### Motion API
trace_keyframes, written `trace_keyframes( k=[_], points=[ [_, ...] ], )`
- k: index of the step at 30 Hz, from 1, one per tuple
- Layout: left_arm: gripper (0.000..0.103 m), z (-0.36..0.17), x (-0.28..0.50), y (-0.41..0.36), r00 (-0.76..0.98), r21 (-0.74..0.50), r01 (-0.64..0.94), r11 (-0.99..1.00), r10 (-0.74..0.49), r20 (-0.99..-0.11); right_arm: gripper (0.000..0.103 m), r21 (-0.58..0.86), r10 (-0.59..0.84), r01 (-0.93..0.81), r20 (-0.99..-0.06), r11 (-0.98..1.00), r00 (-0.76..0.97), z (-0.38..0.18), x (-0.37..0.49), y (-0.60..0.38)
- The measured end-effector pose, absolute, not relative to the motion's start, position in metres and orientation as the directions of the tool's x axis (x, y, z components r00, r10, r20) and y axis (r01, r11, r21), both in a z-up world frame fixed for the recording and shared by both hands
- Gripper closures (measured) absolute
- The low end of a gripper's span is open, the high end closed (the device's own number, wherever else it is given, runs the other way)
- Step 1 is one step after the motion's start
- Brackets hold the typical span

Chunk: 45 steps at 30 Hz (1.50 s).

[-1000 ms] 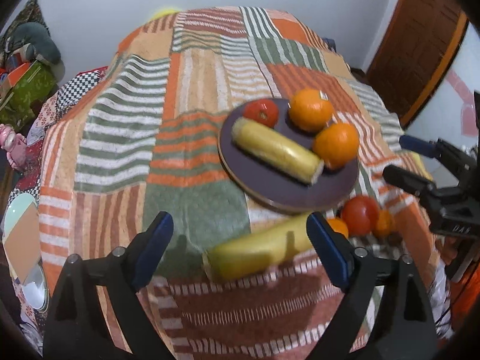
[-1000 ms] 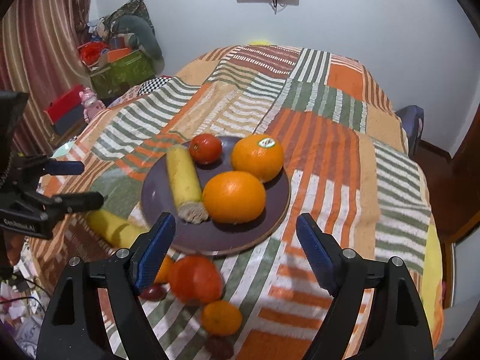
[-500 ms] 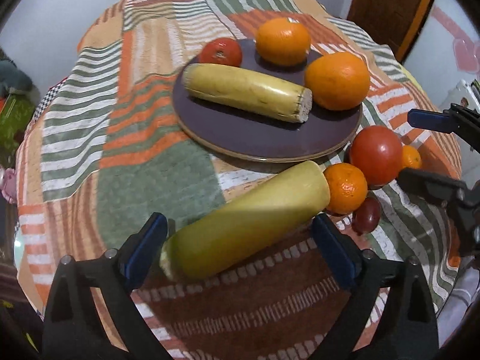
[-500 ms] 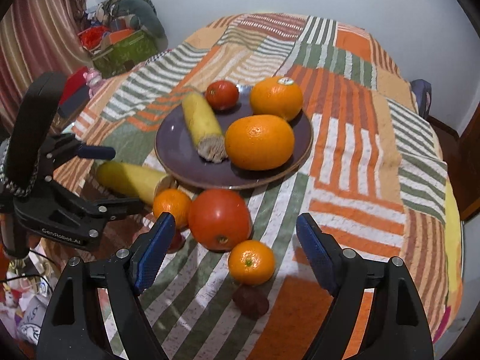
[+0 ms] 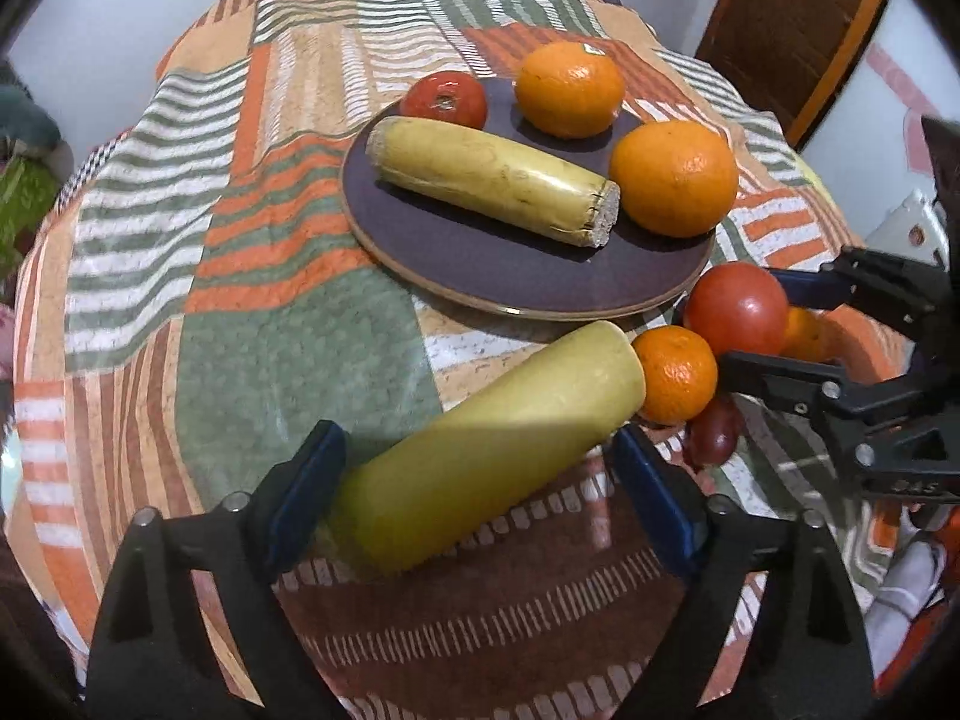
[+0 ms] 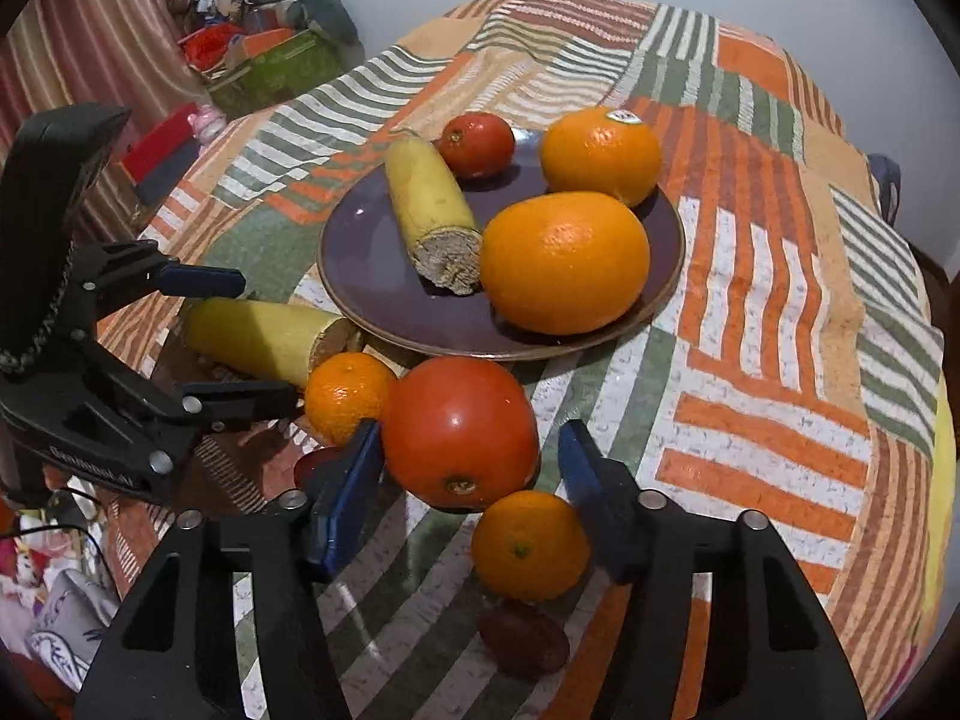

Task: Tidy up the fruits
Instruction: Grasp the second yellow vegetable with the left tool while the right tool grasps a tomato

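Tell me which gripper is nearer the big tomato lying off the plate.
Right. The right gripper has its open fingers on either side of the big tomato, not yet closed. The left gripper is farther off, straddling the yellow banana piece on the cloth.

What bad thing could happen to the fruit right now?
The big tomato sits between the open right gripper jaws, pressed against two small oranges; closing could nudge one so it rolls toward the table edge. A hard squeeze might also bruise the tomato. The left gripper jaws straddle the loose banana piece, whose far end touches a small orange, so lifting it may knock that orange.
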<state>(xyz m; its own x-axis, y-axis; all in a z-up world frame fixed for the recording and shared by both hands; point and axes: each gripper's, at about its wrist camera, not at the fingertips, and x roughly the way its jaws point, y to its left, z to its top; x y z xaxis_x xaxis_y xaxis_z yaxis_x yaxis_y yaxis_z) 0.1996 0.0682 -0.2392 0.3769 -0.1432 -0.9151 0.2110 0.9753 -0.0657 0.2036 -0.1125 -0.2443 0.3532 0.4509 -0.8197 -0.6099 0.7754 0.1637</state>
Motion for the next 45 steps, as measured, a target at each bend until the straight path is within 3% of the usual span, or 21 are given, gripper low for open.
trace_keyframes(
  k=[8, 20, 27, 45],
  points=[
    [0.037, -0.231, 0.186, 0.077, 0.339, -0.095, 0.16, 0.983, -0.145, -0.93, 0.056, 0.185, 0.468, -0.59, -0.802, 0.786, 0.372, -0.243, 0.203, -0.118],
    [0.039, -0.243, 0.207, 0.049, 0.292, -0.054, 0.258, 0.965, -0.131, -0.947, 0.056, 0.18, 0.468, -0.578, -0.789, 0.796, 0.399, -0.236, 0.202, -0.127],
    [0.064, -0.235, 0.18, 0.062, 0.275, -0.138, 0.246, 0.959, -0.206, -0.939, 0.056, 0.175, 0.472, -0.569, -0.769, 0.804, 0.431, -0.227, 0.2, -0.133],
    [0.065, -0.236, 0.195, 0.053, 0.324, -0.158, 0.17, 0.973, -0.206, -0.923, 0.056, 0.151, 0.454, -0.543, -0.75, 0.826, 0.482, -0.209, 0.194, -0.146]
  ],
)
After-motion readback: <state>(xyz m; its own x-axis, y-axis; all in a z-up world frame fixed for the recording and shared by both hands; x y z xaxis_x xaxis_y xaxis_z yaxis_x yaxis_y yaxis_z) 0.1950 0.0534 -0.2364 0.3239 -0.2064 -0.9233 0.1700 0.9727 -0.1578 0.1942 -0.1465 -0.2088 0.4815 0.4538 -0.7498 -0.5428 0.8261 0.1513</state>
